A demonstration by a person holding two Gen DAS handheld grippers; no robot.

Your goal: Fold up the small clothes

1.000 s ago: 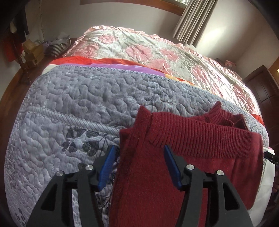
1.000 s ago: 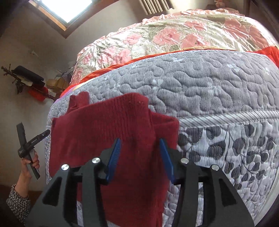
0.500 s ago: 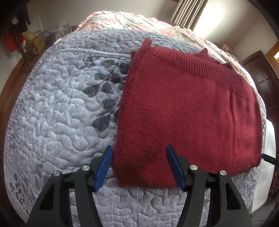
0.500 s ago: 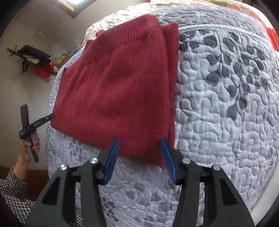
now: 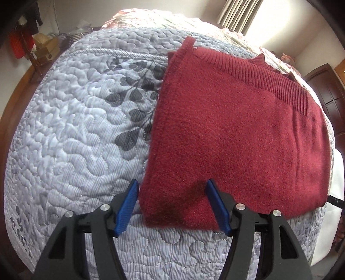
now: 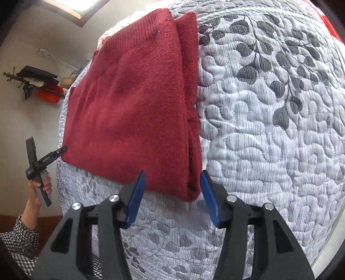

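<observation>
Left gripper (image 5: 172, 202) spread wide, blue fingers (image 5: 127, 206) straddling the near left corner of the folded red sweater (image 5: 237, 137), nothing pinched between them. Right gripper (image 6: 171, 195) likewise spread wide, blue fingers (image 6: 135, 198) either side of the sweater's (image 6: 133, 107) near right corner, holding nothing; whether the pads touch the knit cannot be told.

Lying flat on the grey quilted bedspread (image 5: 75, 140), near the front edge of the bed: the sweater, folded into a rough rectangle, layered edges stacked along its right side in the right wrist view, ribbed hem at the far edge. Printed on the bedspread (image 6: 269, 140) beside the sweater: dark leaf sprays among wavy stitching.

Seen at the left edge of the right wrist view: the left gripper's tip (image 6: 54, 154) just by the sweater's near left corner, handle grasped by a hand (image 6: 37, 189) with a checked sleeve (image 6: 19, 239) below.

Farther back in the left wrist view: a pink floral cover (image 5: 163, 19) beyond the grey quilt, a curtain (image 5: 239, 15) at the bright window, cardboard boxes (image 5: 46, 48) off to the left, a dark wooden door (image 5: 325, 90) at right.
</observation>
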